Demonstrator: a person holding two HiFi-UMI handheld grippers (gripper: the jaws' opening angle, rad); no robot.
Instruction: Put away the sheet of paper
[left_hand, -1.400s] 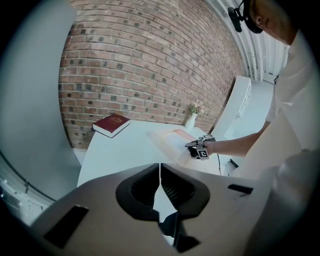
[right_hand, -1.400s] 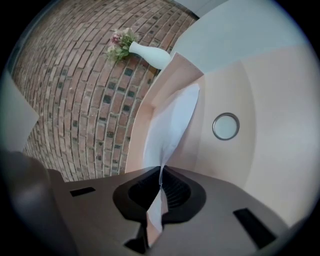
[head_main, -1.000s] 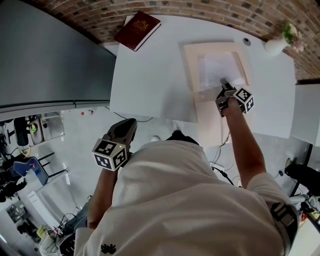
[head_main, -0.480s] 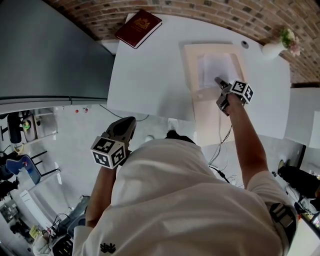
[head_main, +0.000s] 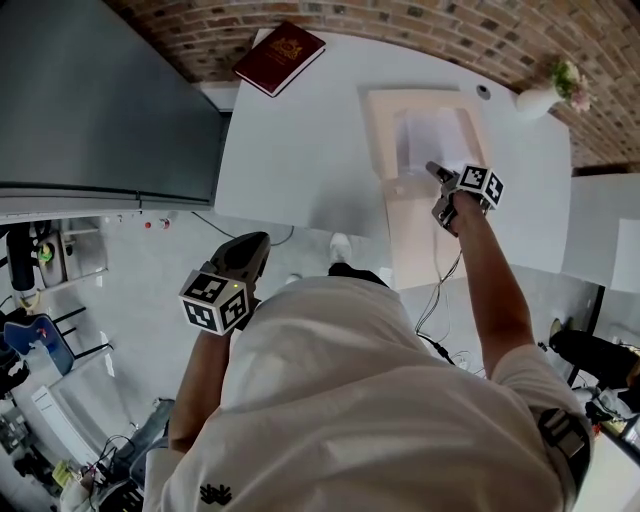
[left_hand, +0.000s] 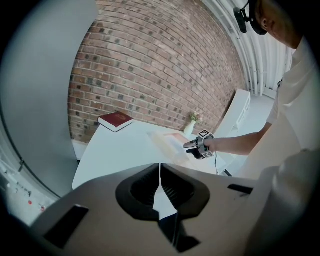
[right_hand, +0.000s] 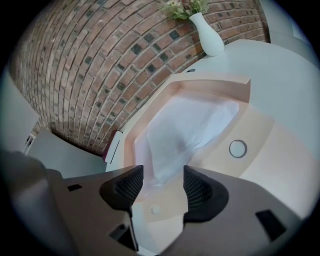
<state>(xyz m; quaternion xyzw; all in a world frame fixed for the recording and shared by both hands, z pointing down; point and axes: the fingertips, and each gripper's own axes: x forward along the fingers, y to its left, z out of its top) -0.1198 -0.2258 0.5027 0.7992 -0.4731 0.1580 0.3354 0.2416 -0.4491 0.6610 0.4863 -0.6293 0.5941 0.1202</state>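
Observation:
The white sheet of paper (head_main: 432, 135) lies inside an open beige folder (head_main: 385, 130) on the white table (head_main: 300, 150). In the right gripper view the sheet (right_hand: 185, 130) rests slightly rumpled just beyond the jaws. My right gripper (head_main: 432, 168) hovers at the sheet's near edge. Its jaws (right_hand: 159, 187) are opening, with nothing pressed between the pads. My left gripper (head_main: 255, 245) hangs low beside the person's body, off the table. Its jaws (left_hand: 160, 182) are shut and empty.
A dark red book (head_main: 278, 58) lies at the table's far left corner. A white vase with flowers (head_main: 545, 92) stands at the far right by the brick wall. The folder has a round snap button (right_hand: 238, 148). A grey panel (head_main: 100, 100) stands left of the table.
The right gripper's tip has drawn back a little from the sheet's near corner, and the sheet lies flatter in the folder. The left gripper has stayed where it was.

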